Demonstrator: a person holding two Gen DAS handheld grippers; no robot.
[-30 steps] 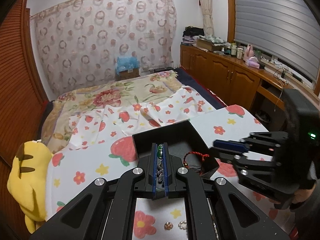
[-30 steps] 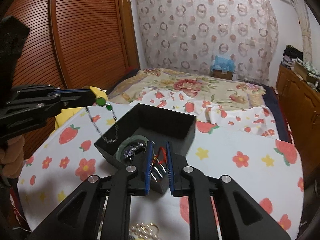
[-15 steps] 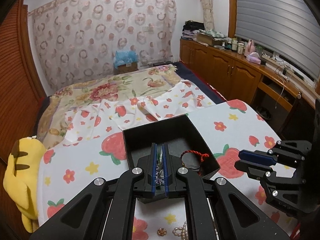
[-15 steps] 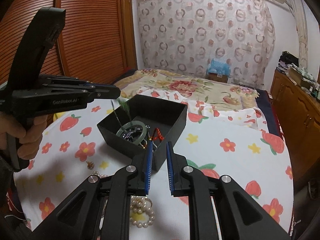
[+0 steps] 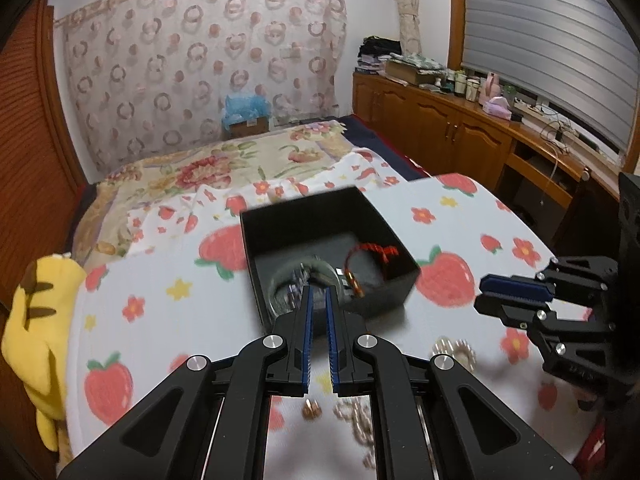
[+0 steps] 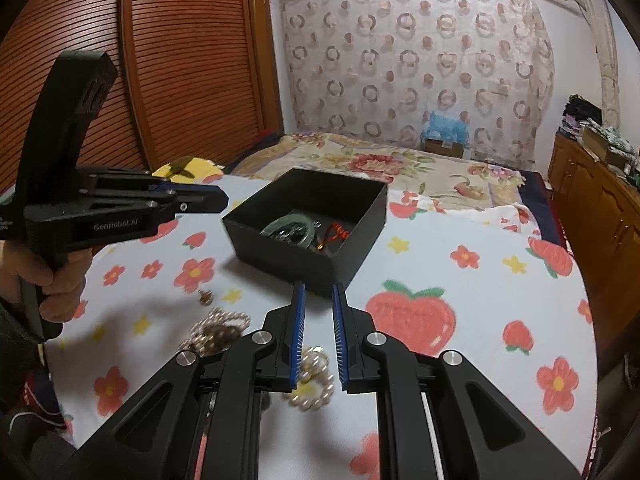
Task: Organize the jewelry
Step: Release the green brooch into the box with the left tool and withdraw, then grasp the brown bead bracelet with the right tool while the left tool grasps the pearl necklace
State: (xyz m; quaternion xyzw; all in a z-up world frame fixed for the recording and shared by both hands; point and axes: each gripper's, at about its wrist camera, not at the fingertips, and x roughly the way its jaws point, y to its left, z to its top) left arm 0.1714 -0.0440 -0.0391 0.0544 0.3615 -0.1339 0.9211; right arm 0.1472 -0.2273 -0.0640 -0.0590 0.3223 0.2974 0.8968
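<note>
Comparing this moment with the views from one second earlier shows one change: the thin silver chain necklace with green beads (image 6: pixel 289 234), then hanging from the left hand-held gripper (image 5: pixel 318 292) above the square black open-topped box (image 6: pixel 288 260), is now out of that tool and lies inside the box. It rests heaped within the pale green jade bangle (image 6: pixel 269 229), just beside the red braided cord bracelet (image 6: pixel 338 232). The left hand-held gripper has its blue pads drawn almost together, with nothing between them, and its tips hang over the near wall of the box. The right hand-held gripper (image 6: pixel 319 292) stands with its pads a little apart and empty, its tips near the box corner that faces it. By this evidence one placement appears complete, and the box holds three items. Items not yet stowed lie on the worktop (image 6: pixel 440 248), which carries a white cloth printed with strawberries and flowers: a string of cream pearls (image 6: pixel 316 384) beneath the right tool and a small gold-coloured stud (image 6: pixel 206 298) further left. The stowed chain is bunched and blurred, so no long axis or pointing direction can be read from it. The pearl string sprawls in loose loops, its longer extent running across the right wrist view from upper left to lower right.
</note>
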